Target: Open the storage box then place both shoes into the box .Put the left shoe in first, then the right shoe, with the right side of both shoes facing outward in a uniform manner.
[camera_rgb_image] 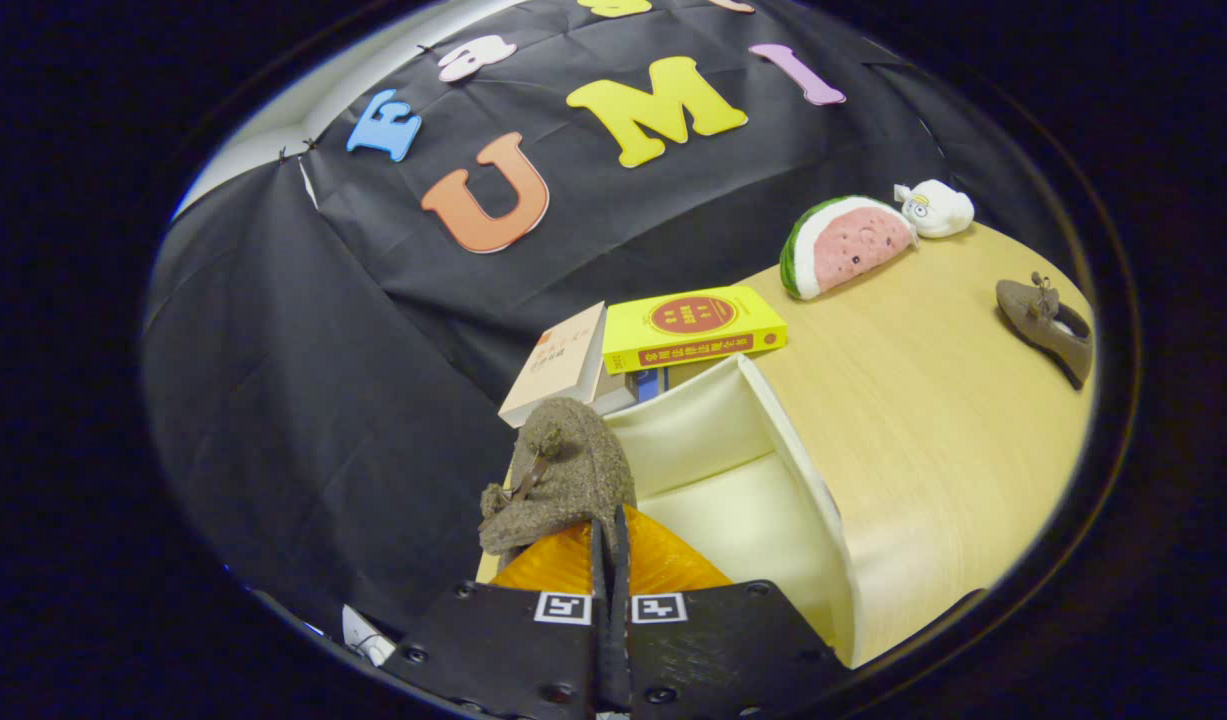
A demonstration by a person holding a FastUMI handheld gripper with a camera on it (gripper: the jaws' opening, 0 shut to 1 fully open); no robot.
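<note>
My gripper (609, 535) is shut on a brown suede shoe (563, 470), pinching its rim so the shoe hangs off the fingertips. The shoe is held over the open cream storage box (773, 440), above the box's near left corner. The box's inside shows pale and bare where I can see it. The second brown shoe (1048, 325) lies on the wooden table (933, 400), far beyond the box to the right, with its bow toward the back.
A yellow book (693, 325) and a beige book (563, 365) lie just behind the box. A watermelon plush (843, 245) and a small white plush (935, 208) sit at the table's back edge. Bare tabletop stretches between the box and the far shoe.
</note>
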